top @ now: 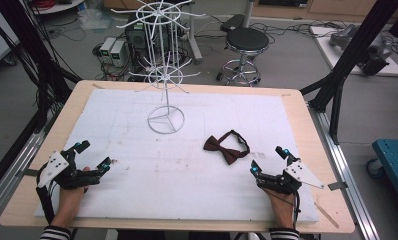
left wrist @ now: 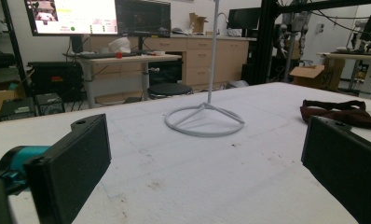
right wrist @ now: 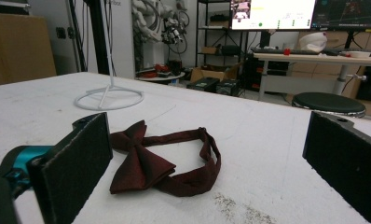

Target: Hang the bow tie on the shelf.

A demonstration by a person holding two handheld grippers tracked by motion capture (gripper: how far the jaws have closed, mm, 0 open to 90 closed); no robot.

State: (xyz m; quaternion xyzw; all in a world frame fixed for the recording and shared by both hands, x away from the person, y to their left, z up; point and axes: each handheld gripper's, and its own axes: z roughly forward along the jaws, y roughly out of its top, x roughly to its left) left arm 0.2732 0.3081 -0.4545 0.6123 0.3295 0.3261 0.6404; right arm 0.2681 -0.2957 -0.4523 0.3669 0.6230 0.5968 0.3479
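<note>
Bow tie [top: 226,148], dark red: lying flat on tabletop [top: 187,170] just ahead of right hand-held gripper [top: 268,161]; likely handling light, limp; pinching at knot. Both hand-held grippers resting, jaws spread, empty; left hand-held gripper [top: 92,155] well apart.

1 bow tie [top: 226,147], 1 wire rack [top: 164,65]

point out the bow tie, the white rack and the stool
bow tie [right wrist: 141,168], right gripper view, on the near wing
white rack [top: 165,120], high view, on its ring base
stool [top: 246,39], high view, on the black seat
</note>
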